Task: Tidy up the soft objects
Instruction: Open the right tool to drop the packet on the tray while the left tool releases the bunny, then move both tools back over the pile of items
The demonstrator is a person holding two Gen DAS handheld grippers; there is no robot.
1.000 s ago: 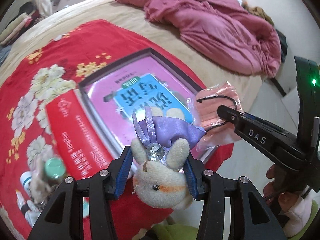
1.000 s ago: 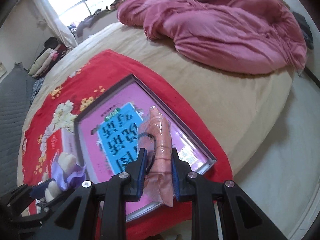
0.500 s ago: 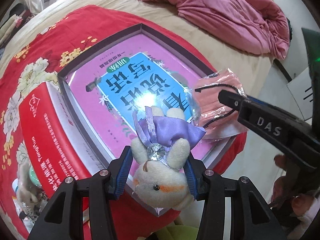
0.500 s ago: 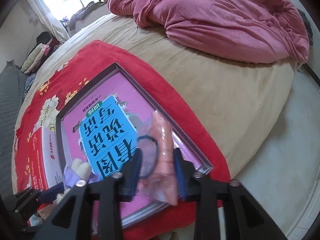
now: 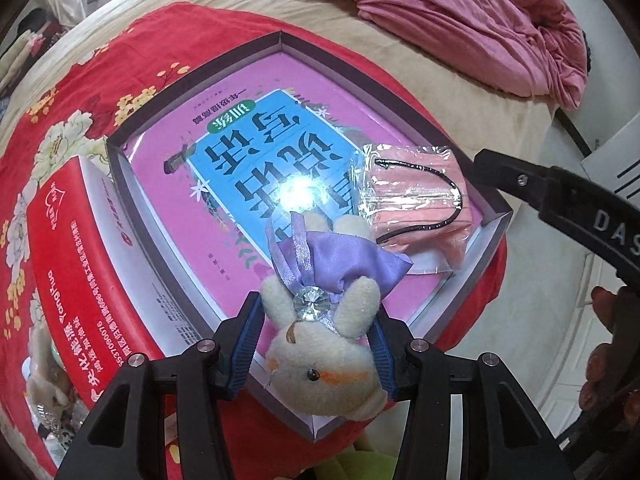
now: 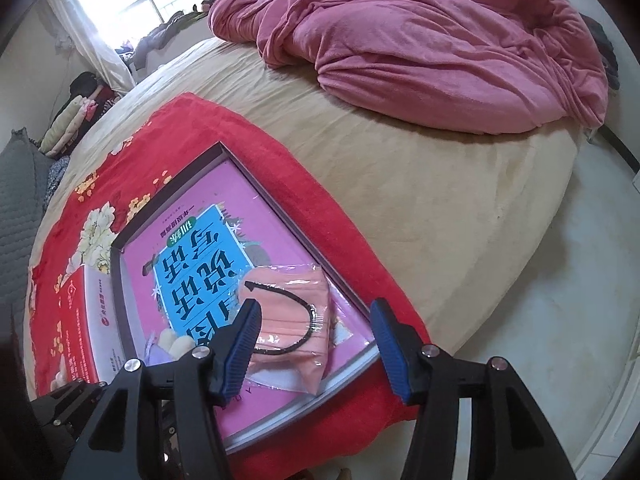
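The left gripper (image 5: pixel 316 344) squeezes the soft, light bunny (image 5: pixel 324 344) by its head. The right gripper (image 6: pixel 314 344) gapes over the slippery bagged mask (image 6: pixel 286 332) just ahead; pinch its edge.

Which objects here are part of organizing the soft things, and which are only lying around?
Part of the job:
- plush rabbit, held in the left hand-held gripper
- wrapped pink mask, lying in the box
- right hand-held gripper, open

Only lying around:
- pink book in the box
- red carton
- red floral cloth
- pink blanket
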